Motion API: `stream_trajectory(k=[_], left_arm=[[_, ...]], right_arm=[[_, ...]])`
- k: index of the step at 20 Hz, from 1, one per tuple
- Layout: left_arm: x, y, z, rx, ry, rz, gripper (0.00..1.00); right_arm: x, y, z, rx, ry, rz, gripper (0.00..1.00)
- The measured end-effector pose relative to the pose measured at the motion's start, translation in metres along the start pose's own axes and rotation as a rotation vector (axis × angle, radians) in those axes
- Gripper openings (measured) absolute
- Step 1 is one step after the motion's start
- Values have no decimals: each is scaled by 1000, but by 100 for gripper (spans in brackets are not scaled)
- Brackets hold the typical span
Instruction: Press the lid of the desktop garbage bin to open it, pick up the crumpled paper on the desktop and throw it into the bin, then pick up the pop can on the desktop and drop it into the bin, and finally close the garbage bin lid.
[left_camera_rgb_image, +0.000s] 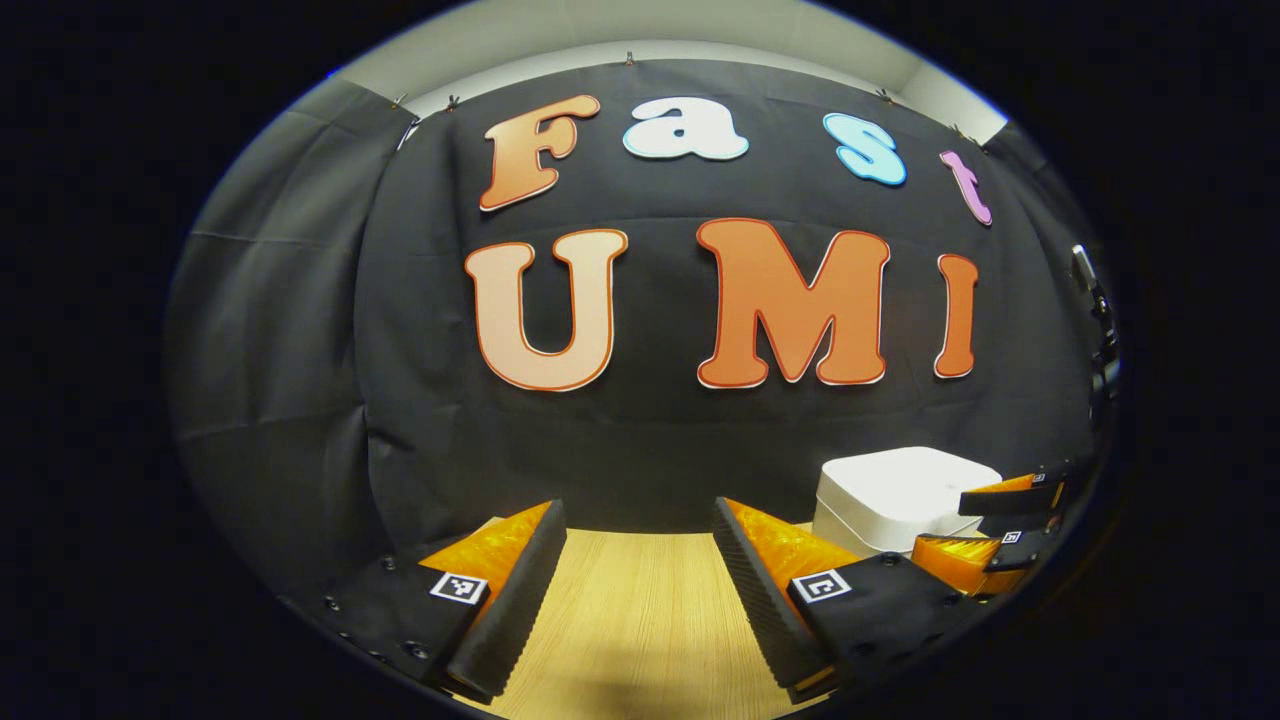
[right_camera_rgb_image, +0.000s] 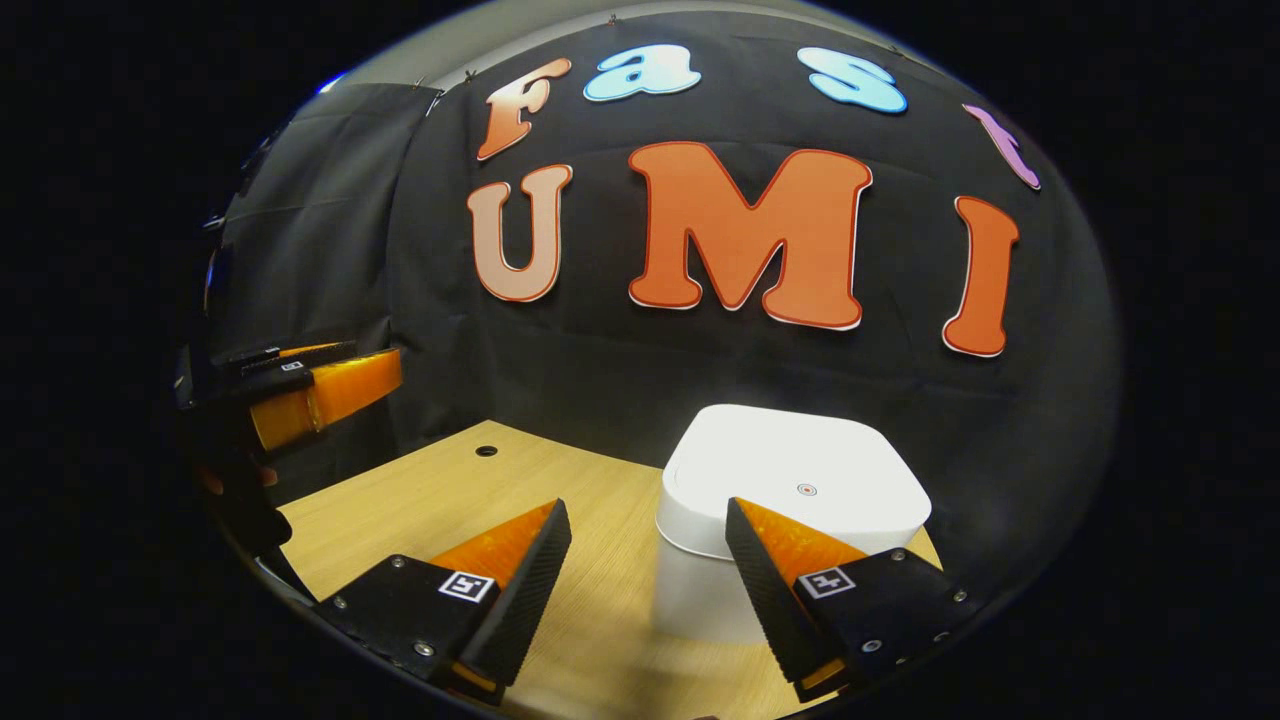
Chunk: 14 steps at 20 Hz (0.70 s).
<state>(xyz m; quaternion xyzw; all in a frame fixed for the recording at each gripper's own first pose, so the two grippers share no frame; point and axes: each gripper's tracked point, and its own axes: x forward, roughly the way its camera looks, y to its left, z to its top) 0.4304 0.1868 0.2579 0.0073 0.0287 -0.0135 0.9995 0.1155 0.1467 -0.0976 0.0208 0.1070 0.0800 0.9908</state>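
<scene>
Desk (right_camera_rgb_image: 450, 490) of pale wood spreads under both sets of jaws, with a small round hole (right_camera_rgb_image: 486, 451) in its surface well ahead and to the left of the right gripper (right_camera_rgb_image: 648, 570).

White garbage bin (right_camera_rgb_image: 790, 480) comes next in size: square with rounded corners, lid down, a small round mark at the lid's centre. In the right gripper view it stands just ahead of the jaws, its body in the gap between them and its lid rising behind the right-hand finger. In the left gripper view the bin (left_camera_rgb_image: 900, 490) stands ahead and well to the right of the jaws.

Right gripper's jaws are spread wide with nothing between them but the desk and the bin's wall beyond. In the left gripper view this gripper (left_camera_rgb_image: 1000, 525) shows beside the bin at the far right.

Left gripper (left_camera_rgb_image: 640, 570) has its jaws spread wide too, over bare desk. In the right gripper view it (right_camera_rgb_image: 330, 385) hangs well off to the left, above the desk.
</scene>
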Motion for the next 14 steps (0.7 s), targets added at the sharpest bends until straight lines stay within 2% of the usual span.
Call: stream_trajectory(k=[6, 14], left_arm=[[-5, -1, 3, 30, -9, 6, 95], [-14, -6, 10, 12, -18, 44, 95]], right_arm=[[0, 8, 2, -8, -4, 28, 95], [-2, 9, 5, -40, -11, 93, 94]])
